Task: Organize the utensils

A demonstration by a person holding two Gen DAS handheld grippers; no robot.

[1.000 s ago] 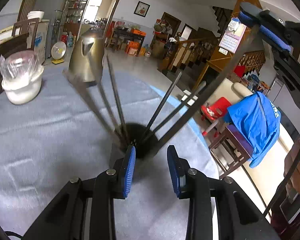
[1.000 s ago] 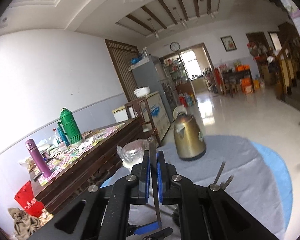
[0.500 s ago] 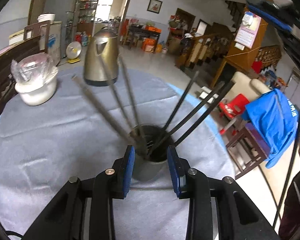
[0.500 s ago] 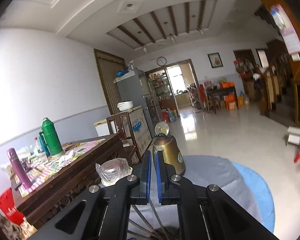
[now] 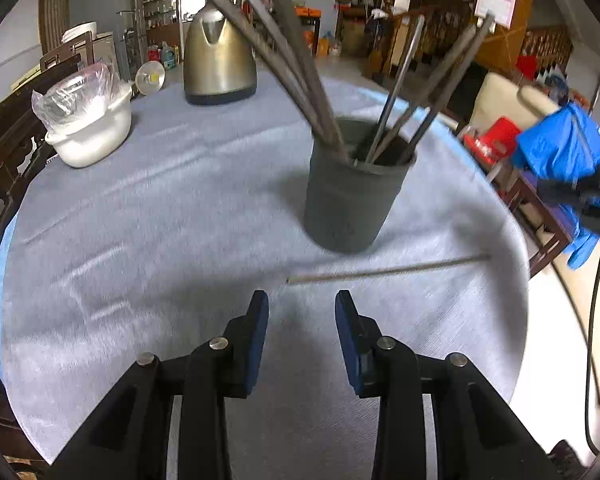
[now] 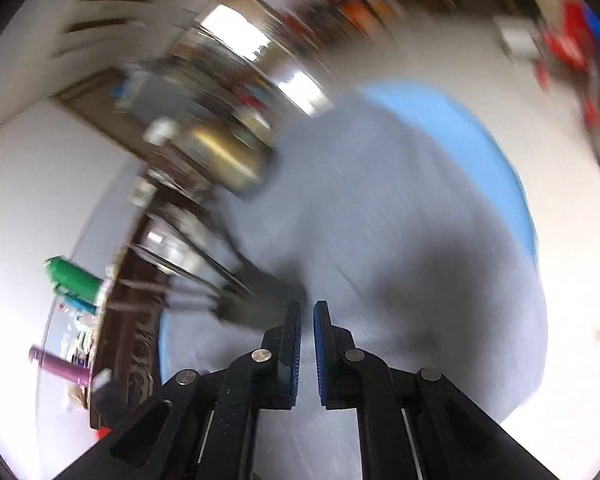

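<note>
Loose chopstick lies at the cup's six o'clock; spread, empty left gripper could topple the cup; right gripper nearly pressed together, empty.

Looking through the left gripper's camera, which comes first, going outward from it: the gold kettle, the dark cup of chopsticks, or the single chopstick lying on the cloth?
1. Single chopstick: lying crosswise just ahead of the left gripper.
2. Dark cup: behind it, slightly right.
3. Gold kettle: far side of the table, toward the left.
</note>
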